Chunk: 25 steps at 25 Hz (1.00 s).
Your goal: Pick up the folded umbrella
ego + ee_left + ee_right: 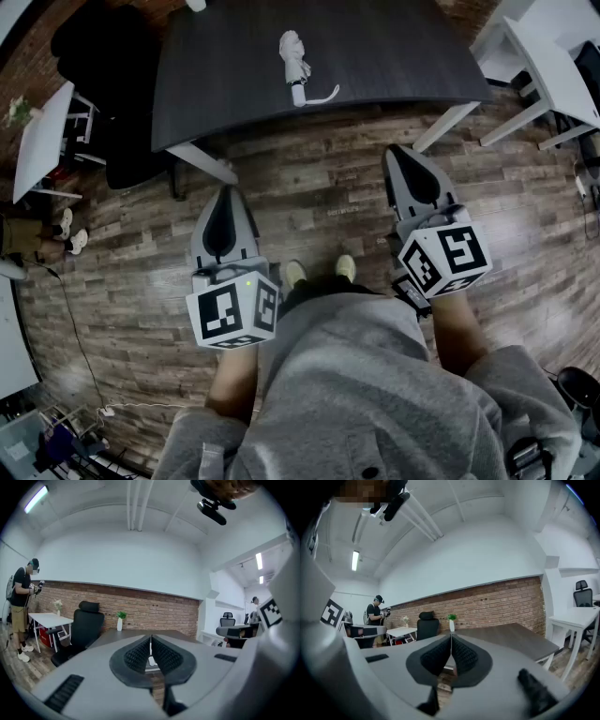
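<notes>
The table (pixel 375 56) stands ahead, and both grippers hang over the floor (pixel 319 187) short of its near edge, so the step in hand looks like the reach, not yet begun. The left gripper (pixel 225 194) and right gripper (pixel 399 153) point roughly level at the table, each with its jaws pressed together on nothing. The umbrella (pixel 296 66) lies near the near edge, about midway along it, its handle end toward that edge. A good reach would probably bring one gripper up over the edge, part its jaws before arriving, and close them across the bundled body rather than on the loose strap (pixel 323 95) curling off to the right, which would likely slip.
</notes>
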Available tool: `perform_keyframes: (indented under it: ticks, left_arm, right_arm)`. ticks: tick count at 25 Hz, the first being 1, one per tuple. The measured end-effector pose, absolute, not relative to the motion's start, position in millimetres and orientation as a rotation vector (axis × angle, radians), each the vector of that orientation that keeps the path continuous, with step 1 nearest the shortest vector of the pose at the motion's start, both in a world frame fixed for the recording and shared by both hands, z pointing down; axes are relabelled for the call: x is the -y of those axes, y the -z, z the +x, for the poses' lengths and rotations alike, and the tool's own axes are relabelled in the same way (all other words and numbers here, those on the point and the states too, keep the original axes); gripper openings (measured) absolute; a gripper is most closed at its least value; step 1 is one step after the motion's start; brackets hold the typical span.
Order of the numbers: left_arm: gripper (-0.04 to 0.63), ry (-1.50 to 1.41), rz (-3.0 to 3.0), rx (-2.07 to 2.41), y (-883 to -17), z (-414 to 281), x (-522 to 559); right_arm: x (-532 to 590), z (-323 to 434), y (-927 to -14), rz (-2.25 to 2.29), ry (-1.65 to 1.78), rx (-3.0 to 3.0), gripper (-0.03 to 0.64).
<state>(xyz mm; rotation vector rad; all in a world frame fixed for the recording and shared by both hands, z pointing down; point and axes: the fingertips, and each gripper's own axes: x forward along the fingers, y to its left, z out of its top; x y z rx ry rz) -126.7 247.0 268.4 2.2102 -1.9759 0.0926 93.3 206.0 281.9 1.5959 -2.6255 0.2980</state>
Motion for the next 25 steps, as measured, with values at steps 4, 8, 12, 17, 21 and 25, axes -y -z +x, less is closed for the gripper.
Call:
perform_keyframes:
  ticks: [4,8,12,17,21,25]
  left_arm:
    - [0.021,-0.096,2.235,1.971,-267.5,-103.3,-244.6]
    - [0.021,-0.071,2.238,1.987,-261.7,-83.3,-246.2]
    - [0.021,-0.047,2.231,2.007,-255.1,-75.4,-252.7]
    - [0.021,-0.036,2.22,2.043,-248.0,-71.4,-261.6]
    - [0.021,-0.032,2.215,2.058,-246.1,-67.8,-268.6]
    - [0.021,-0.01,2.204,2.052,-245.9,-66.3,-271.9]
  right_arm:
    - [-204.6,111.8,-284.3,1.607,-0.308,2.63,0.023]
    - [-206.7,127.5,-282.3,1.597,-0.297,2.649,0.023]
    - [-211.4,135.5,-278.3,1.581,-0.332,2.699,0.025]
    - [-214.2,139.5,-274.4,1.555,-0.34,2.742,0.025]
    - [-215.6,141.1,-271.7,1.537,-0.329,2.766,0.023]
    - [-218.8,137.4,-267.6,1.501,-0.304,2.802,0.023]
